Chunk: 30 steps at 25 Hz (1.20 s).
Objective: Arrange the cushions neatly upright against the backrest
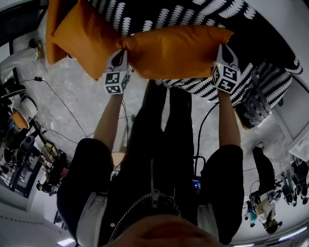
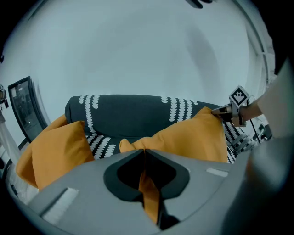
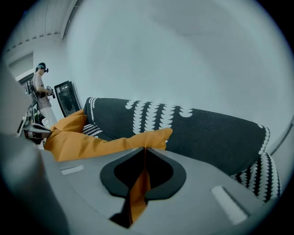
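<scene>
Over the sofa (image 1: 263, 82), plump orange cushion (image 1: 176, 50), corners clamped in left gripper (image 1: 120, 54) and right gripper (image 1: 223, 52)

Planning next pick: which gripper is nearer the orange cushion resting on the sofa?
Left. The left gripper is beside the resting cushion; the right gripper is across the held cushion.

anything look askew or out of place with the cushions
The held cushion is off the seat, stretched between the left gripper and right gripper, each shut on a corner. The second cushion, at the sofa's left end, looks tilted rather than square to the backrest.
</scene>
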Available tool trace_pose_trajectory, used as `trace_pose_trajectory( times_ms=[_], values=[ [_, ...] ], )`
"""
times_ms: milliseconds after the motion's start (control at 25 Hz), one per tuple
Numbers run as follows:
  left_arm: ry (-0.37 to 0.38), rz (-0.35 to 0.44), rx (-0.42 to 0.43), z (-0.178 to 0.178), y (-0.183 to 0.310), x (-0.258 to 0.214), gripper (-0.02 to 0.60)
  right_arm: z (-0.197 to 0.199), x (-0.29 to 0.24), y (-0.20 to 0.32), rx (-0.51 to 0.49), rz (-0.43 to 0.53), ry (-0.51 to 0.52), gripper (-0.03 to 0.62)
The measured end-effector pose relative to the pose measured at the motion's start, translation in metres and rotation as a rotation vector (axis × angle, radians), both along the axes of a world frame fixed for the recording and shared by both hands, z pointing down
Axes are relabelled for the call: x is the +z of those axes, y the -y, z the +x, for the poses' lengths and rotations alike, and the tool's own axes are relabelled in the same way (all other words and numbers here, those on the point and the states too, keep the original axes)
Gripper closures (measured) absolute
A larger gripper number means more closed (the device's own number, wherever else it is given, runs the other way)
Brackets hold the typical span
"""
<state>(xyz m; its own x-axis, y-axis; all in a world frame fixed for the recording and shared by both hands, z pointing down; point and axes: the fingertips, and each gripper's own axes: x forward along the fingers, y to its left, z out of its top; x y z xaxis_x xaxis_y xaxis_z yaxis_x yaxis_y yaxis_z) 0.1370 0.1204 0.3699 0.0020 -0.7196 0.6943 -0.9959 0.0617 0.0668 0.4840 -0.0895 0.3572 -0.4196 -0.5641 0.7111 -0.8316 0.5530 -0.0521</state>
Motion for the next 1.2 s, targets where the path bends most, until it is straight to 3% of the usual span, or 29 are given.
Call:
trace_pose_trajectory(
  times_ms=[640,1000,1200],
  values=[
    [0.051,0.116,0.282,0.082,0.094,-0.058,0.560,0.135,-0.024,-0.051,0.370,0.000,0.092,0.582],
    [0.024,0.140,0.383,0.138,0.147,-0.074,0.560,0.198,-0.037,-0.038,0.516,0.036,0.108,0.583],
    [-0.028,0.148,0.374,0.177,0.170,-0.080,0.561,0.237,-0.047,-0.022,0.532,0.060,0.080,0.583]
  ],
)
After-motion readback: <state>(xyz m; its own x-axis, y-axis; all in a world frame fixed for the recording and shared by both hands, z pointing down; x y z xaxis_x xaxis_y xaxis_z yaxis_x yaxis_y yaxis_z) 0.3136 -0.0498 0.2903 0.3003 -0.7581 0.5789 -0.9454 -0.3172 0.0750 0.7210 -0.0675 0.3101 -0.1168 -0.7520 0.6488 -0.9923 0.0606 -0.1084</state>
